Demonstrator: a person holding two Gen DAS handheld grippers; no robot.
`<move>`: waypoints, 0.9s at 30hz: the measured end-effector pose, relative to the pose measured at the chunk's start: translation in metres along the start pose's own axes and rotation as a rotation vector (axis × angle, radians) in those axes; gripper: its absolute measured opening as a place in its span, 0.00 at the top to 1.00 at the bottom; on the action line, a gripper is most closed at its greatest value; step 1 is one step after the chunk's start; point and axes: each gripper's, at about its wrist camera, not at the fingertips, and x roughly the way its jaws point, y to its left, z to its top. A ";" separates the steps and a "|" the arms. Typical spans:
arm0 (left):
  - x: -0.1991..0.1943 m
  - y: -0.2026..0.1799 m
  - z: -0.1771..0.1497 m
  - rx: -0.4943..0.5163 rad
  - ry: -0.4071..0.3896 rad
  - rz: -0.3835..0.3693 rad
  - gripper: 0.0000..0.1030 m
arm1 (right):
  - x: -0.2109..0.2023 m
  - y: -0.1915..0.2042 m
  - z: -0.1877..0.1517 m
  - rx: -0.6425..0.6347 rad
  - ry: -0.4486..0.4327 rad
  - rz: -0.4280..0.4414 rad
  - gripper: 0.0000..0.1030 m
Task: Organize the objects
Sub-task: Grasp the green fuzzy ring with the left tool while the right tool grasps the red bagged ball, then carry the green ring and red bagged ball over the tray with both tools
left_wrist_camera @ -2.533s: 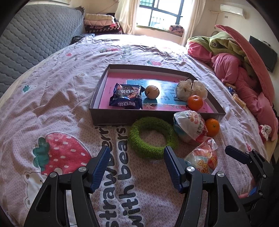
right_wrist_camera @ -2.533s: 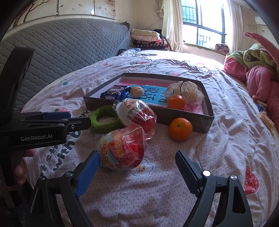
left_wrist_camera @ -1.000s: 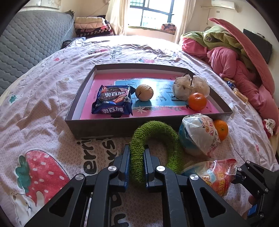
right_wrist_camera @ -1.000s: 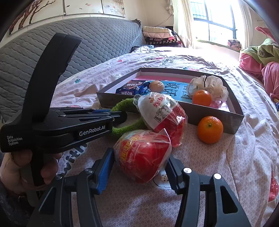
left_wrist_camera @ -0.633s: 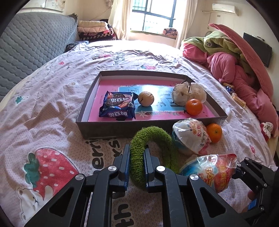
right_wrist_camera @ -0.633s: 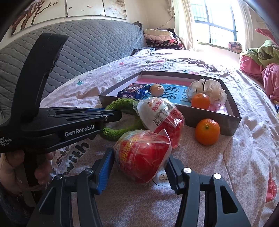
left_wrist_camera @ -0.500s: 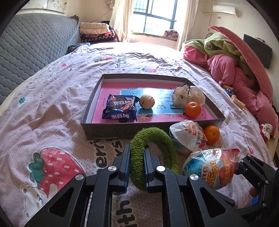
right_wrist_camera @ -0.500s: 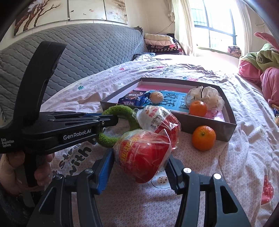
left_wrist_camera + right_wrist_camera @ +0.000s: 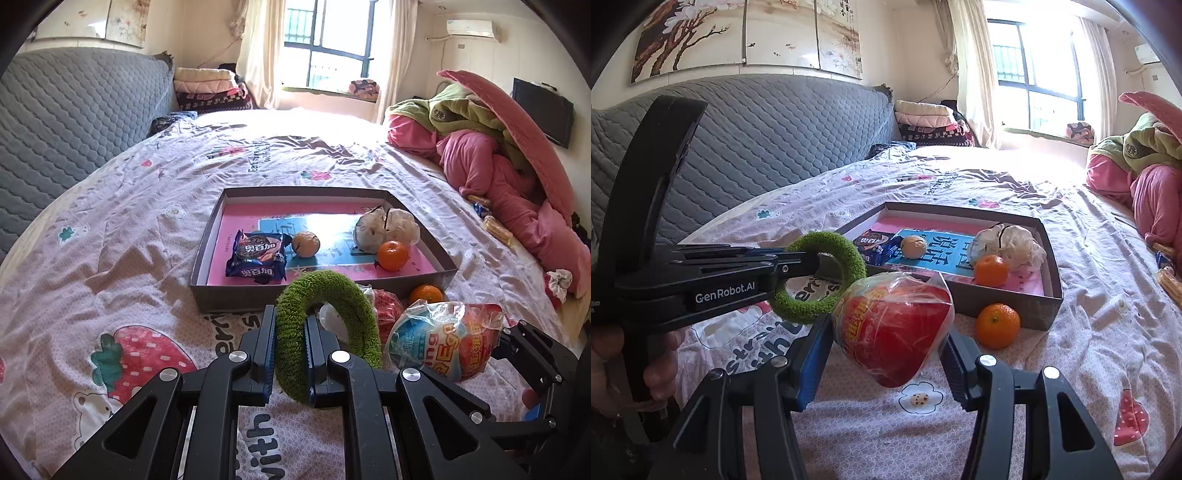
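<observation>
left fingers (image 9: pixel 290 343) pinching green ring (image 9: pixel 332 295), right fingers (image 9: pixel 886 354) clamping wrapped egg (image 9: pixel 894 328); orange (image 9: pixel 997 325) beside tray (image 9: pixel 1015 304).

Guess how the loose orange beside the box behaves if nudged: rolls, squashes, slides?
The orange is round and sits free on the bedsheet, so it would probably roll. Soft, wrinkled bedding likely stops it soon. The box wall close behind would block it that way. It looks firm, so squashing seems unlikely.
</observation>
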 end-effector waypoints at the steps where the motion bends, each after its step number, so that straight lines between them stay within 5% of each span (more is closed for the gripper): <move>1: -0.002 -0.001 0.000 0.000 -0.003 0.003 0.88 | -0.001 0.000 0.001 0.000 -0.005 -0.003 0.46; 27: -0.023 -0.018 0.008 0.008 -0.044 0.005 0.88 | -0.026 -0.025 0.013 0.054 -0.093 -0.129 0.46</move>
